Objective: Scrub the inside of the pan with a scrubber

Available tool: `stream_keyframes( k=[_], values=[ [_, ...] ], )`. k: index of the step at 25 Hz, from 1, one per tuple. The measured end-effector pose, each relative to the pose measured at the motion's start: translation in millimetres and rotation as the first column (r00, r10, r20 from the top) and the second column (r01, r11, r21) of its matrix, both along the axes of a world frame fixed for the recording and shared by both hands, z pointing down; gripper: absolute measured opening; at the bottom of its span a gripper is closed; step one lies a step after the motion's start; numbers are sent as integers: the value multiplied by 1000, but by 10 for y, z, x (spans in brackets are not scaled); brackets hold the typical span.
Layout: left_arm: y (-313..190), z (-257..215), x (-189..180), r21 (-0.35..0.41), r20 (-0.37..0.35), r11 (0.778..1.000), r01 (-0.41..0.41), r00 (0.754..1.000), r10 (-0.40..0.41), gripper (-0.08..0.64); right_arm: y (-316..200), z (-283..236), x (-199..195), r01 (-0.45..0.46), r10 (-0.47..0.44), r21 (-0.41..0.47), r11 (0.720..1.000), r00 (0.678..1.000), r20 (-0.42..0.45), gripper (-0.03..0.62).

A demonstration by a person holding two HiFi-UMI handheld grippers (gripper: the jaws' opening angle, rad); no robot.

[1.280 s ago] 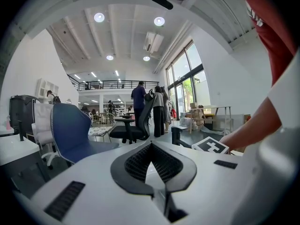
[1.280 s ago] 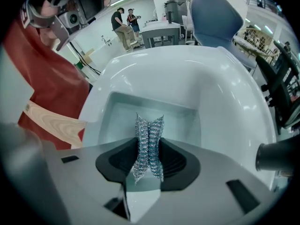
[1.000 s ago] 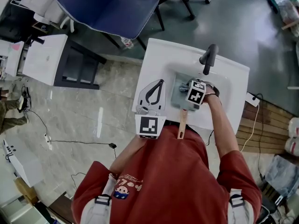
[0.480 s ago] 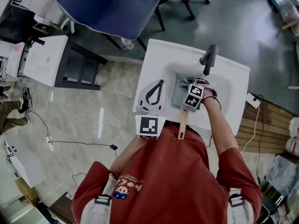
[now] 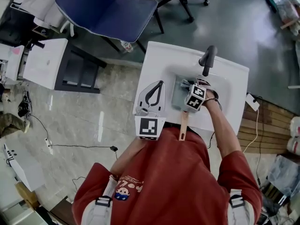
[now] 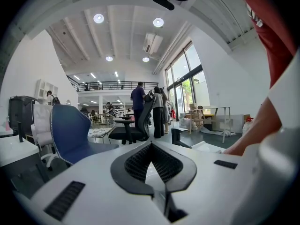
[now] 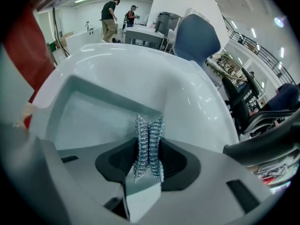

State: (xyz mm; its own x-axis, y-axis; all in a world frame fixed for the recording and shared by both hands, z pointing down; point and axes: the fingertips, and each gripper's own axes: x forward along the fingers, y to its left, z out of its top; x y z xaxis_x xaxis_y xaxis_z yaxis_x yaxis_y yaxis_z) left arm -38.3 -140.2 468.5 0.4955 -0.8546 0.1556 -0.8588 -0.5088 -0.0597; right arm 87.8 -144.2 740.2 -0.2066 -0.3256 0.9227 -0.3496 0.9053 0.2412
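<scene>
A grey square pan lies in the white sink, its wooden handle pointing at the person. My right gripper reaches down into the pan, shut on a steel-wool scrubber. In the right gripper view the silvery scrubber is squeezed between the jaws of the right gripper, just above the pan's grey floor. My left gripper rests on the counter left of the sink; in its own view the left gripper is shut with nothing in it.
A black faucet arches over the sink's far rim. The white counter stands on a tiled floor, with a blue chair beyond it and a white cabinet to the left. People stand far off in the hall.
The right gripper with the scrubber has shifted slightly leftward and nearer inside the pan. The left gripper has stayed put on the counter.
</scene>
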Motion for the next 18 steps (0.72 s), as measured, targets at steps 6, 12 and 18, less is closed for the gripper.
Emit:
stream_keyframes(
  k=[6,12,18],
  values=[
    [0,-1,25,-1,-3,1000,-4,1000,4,12,341,-558,-189,107,-79,-252,962,990,120,156],
    [27,7,31,-4,-4,1000,0,1000,0,12,638,-638,-232,175,-128,-464,869,983,130,156],
    [56,-9,-14,1,1,1000,10,1000,-10,12,779,-563,-532,237,-131,-553,799,966,225,156]
  ],
)
